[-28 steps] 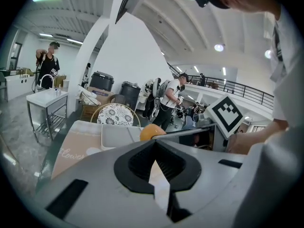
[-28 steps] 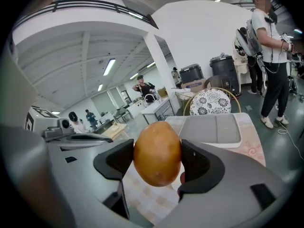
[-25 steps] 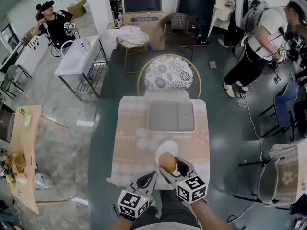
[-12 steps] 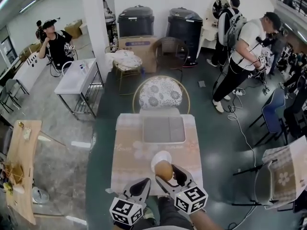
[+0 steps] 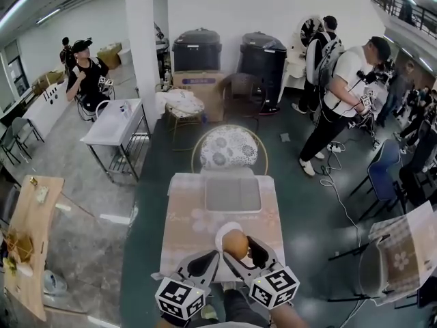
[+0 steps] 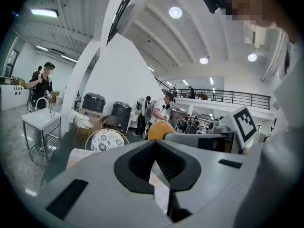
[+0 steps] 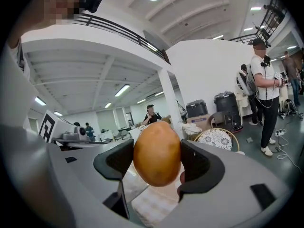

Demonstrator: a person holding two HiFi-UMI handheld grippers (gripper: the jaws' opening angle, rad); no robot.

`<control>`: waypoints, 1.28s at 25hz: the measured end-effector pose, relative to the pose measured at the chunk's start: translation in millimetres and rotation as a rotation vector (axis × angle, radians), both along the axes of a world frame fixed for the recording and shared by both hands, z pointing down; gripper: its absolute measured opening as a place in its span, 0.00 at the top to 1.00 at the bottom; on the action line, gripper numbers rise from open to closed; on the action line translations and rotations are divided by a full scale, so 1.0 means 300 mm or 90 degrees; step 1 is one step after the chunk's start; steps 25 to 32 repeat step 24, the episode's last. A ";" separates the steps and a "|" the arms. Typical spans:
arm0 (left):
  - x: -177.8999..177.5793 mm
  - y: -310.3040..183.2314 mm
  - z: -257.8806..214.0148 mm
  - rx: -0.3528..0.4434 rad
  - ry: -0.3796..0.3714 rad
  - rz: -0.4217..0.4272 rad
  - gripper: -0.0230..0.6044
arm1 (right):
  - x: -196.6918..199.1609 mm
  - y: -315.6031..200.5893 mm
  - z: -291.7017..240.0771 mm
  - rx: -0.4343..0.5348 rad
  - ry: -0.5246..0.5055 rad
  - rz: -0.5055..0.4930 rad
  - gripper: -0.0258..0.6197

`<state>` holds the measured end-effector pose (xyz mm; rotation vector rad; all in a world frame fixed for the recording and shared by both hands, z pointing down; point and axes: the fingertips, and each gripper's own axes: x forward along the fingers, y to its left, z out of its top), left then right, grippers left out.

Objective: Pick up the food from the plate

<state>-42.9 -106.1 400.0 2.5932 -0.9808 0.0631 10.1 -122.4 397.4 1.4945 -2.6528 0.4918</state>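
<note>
The right tongs [image 7: 156, 161] clamp the round brown food [image 7: 157, 152], raised further than a second ago, clear above the white plate [image 5: 222, 230] by the surface's [image 5: 183, 217] near edge. The left tongs [image 6: 155, 164] are closed on nothing. The pickup looks done.

A white pillar [image 5: 138, 33] rises from the dark green floor [image 5: 300, 207]. Two dark bins [image 5: 196, 48] stand against the white wall [image 5: 225, 5], with a round wicker chair [image 5: 229, 149] nearer and a white metal table [image 5: 113, 123] left. Round lights [image 6: 175, 12] dot the ceiling.

The right claw [image 7: 157, 156] clamps the food [image 7: 157, 148]; the left claw [image 6: 155, 161], alongside, has its jaws together.
</note>
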 end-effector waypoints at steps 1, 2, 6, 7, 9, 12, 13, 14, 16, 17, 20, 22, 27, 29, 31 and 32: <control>-0.002 0.003 -0.014 0.006 0.003 0.001 0.95 | -0.005 0.006 -0.009 0.004 0.002 0.000 0.52; -0.002 0.006 -0.027 0.011 0.006 0.003 0.95 | -0.008 0.012 -0.016 0.008 0.003 0.001 0.52; -0.004 0.014 -0.062 0.026 0.013 0.005 0.95 | -0.009 0.034 -0.042 0.019 0.004 0.006 0.52; -0.006 0.016 -0.068 0.028 0.015 0.005 0.95 | -0.010 0.038 -0.049 0.023 0.005 0.007 0.52; -0.010 0.021 -0.082 0.033 0.017 0.006 0.95 | -0.013 0.044 -0.064 0.029 0.006 0.008 0.52; -0.012 0.027 -0.100 0.040 0.021 0.008 0.95 | -0.020 0.050 -0.083 0.037 0.009 0.008 0.52; -0.014 0.029 -0.105 0.042 0.022 0.009 0.95 | -0.023 0.052 -0.087 0.038 0.010 0.008 0.52; -0.016 0.030 -0.109 0.044 0.022 0.009 0.95 | -0.026 0.054 -0.090 0.040 0.010 0.008 0.52; -0.022 0.032 -0.117 0.047 0.023 0.008 0.95 | -0.028 0.058 -0.096 0.043 0.010 0.009 0.52; -0.024 0.032 -0.121 0.048 0.024 0.007 0.95 | -0.027 0.060 -0.099 0.044 0.010 0.009 0.52; -0.029 0.033 -0.127 0.049 0.025 0.003 0.95 | -0.023 0.064 -0.105 0.046 0.011 0.010 0.52; -0.031 0.035 -0.130 0.049 0.026 0.002 0.95 | -0.020 0.067 -0.109 0.047 0.010 0.012 0.52; -0.031 0.038 -0.132 0.049 0.027 0.000 0.95 | -0.018 0.071 -0.113 0.048 0.010 0.013 0.52; -0.031 0.038 -0.132 0.049 0.027 0.000 0.95 | -0.018 0.071 -0.113 0.048 0.010 0.013 0.52; -0.031 0.038 -0.132 0.049 0.027 0.000 0.95 | -0.018 0.071 -0.113 0.048 0.010 0.013 0.52; -0.031 0.038 -0.132 0.049 0.027 0.000 0.95 | -0.018 0.071 -0.113 0.048 0.010 0.013 0.52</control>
